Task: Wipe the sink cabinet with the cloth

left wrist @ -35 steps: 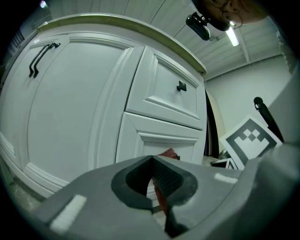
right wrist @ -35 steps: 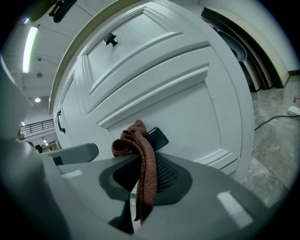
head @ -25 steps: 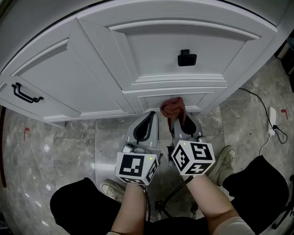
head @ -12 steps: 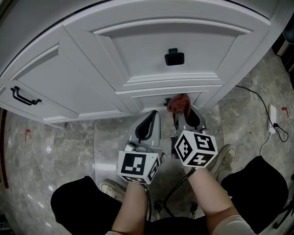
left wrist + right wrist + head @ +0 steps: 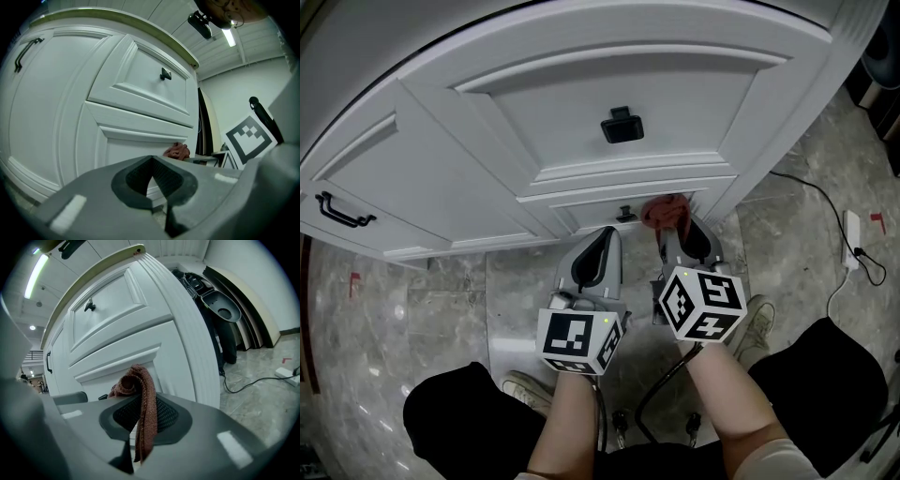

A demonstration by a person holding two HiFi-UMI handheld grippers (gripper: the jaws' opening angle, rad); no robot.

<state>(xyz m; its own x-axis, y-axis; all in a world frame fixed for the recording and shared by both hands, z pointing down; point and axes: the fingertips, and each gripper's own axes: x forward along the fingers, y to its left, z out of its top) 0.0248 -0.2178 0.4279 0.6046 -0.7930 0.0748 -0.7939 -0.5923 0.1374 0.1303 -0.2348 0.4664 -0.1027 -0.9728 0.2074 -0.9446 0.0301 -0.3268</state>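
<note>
My right gripper (image 5: pixel 140 437) has its jaws clamped tight on the reddish-brown cloth (image 5: pixel 139 380). The cloth's bunched end is up against the lower front panel of the white sink cabinet (image 5: pixel 487 169), below the drawer with the black knob (image 5: pixel 622 125) and near the cabinet's right corner. My left gripper (image 5: pixel 154 187) sits just beside the right one, jaws closed on nothing, pointing at the cabinet's base but apart from it, over the grey marble floor (image 5: pixel 422 300).
</note>
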